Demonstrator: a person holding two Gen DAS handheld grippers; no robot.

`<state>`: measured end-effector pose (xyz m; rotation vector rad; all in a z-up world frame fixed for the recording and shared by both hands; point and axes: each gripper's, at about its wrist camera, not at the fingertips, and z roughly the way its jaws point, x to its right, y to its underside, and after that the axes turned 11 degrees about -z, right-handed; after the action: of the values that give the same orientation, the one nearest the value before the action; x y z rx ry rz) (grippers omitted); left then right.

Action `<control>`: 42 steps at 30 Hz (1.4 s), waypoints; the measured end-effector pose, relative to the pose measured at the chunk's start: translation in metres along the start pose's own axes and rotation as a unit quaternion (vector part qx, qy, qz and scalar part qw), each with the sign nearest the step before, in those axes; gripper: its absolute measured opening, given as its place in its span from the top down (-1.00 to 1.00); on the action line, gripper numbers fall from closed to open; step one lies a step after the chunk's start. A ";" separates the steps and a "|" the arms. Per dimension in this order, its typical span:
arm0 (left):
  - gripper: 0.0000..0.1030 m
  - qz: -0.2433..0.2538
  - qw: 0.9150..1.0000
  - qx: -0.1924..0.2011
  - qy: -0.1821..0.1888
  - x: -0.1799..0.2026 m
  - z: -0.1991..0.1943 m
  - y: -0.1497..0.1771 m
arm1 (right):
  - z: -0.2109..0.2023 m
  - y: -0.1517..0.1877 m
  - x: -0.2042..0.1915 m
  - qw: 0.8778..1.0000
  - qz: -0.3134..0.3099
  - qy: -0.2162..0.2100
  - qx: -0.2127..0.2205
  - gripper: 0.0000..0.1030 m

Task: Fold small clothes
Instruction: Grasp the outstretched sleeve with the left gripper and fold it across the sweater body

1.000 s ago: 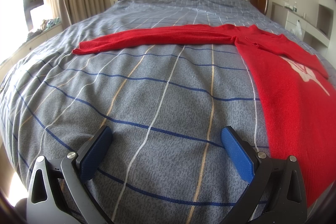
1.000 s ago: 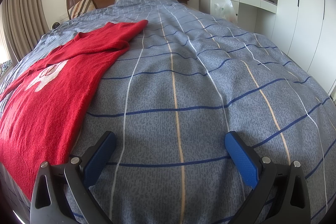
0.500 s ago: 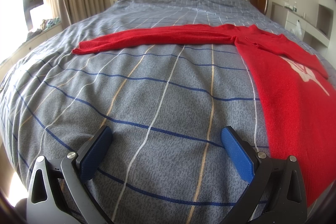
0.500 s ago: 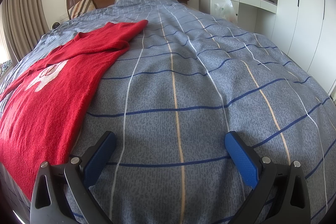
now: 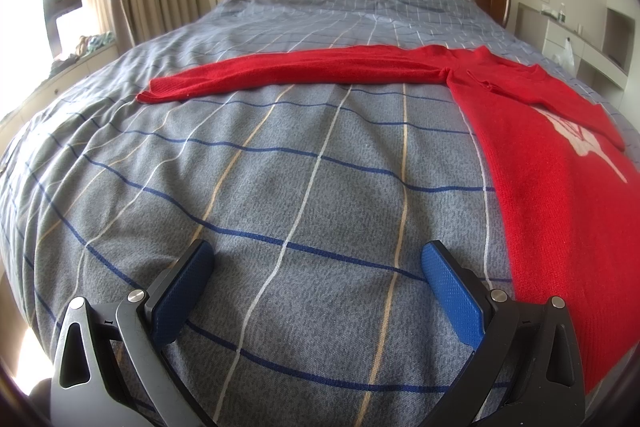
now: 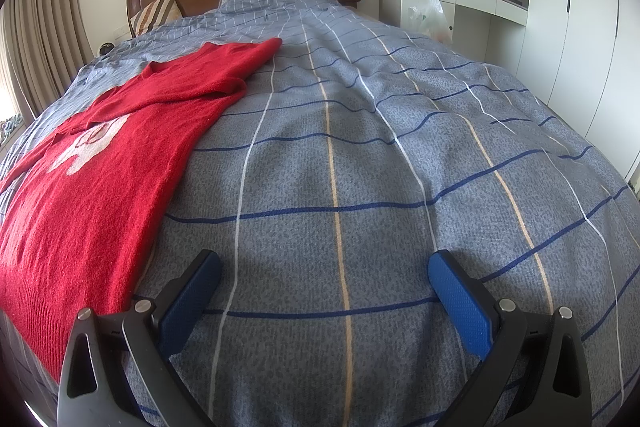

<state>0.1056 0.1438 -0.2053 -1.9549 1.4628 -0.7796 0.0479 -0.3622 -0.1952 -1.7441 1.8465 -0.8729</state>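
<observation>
Both tongs stand released, holding nothing: the left tongs [image 5: 318, 269] hover low over bare bedspread, and the right tongs [image 6: 324, 279] do the same on the other side of the garment. Nothing has changed over the last second; both views match the earlier ones, so no fold has begun and the person seems to be pausing at the foot of the bed [image 5: 280, 167] before the first grasp. The task's thing, a red sweater [image 5: 552, 167], lies flat and face up on the checked bedspread, its white chest motif [image 5: 580, 143] showing. From the left tongs the body runs from 1 o'clock down to 4 o'clock, its hem edge just beside the right-hand pad, and one sleeve [image 5: 288, 71] stretches straight out across the bed toward 11 o'clock. From the right tongs the red sweater [image 6: 100, 187] fills the 9 to 10 o'clock side, with the other sleeve [image 6: 240, 63] angled up toward 11 o'clock and slightly rumpled near the shoulder. My judgement is that the task is at its very start: the sleeves likely need bringing in over the body first, and the loose knit may sag or slip if pinched at a single layer
</observation>
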 end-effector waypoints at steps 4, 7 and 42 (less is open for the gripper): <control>-0.99 0.001 1.000 -0.007 0.004 0.000 -0.001 0.001 | 0.000 0.000 0.000 1.000 0.000 0.000 0.000 -0.99; -0.99 0.003 1.000 -0.014 0.006 0.000 -0.002 0.000 | 0.000 0.000 0.000 1.000 0.000 0.000 0.000 -0.99; -0.69 -0.283 0.950 -0.130 0.025 -0.164 0.102 -0.187 | 0.003 0.001 -0.003 1.000 -0.005 0.006 0.002 -1.00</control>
<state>0.2617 0.3574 -0.1542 -2.6289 1.0702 -0.9124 0.0493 -0.3592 -0.1986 -1.7522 1.8436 -0.8918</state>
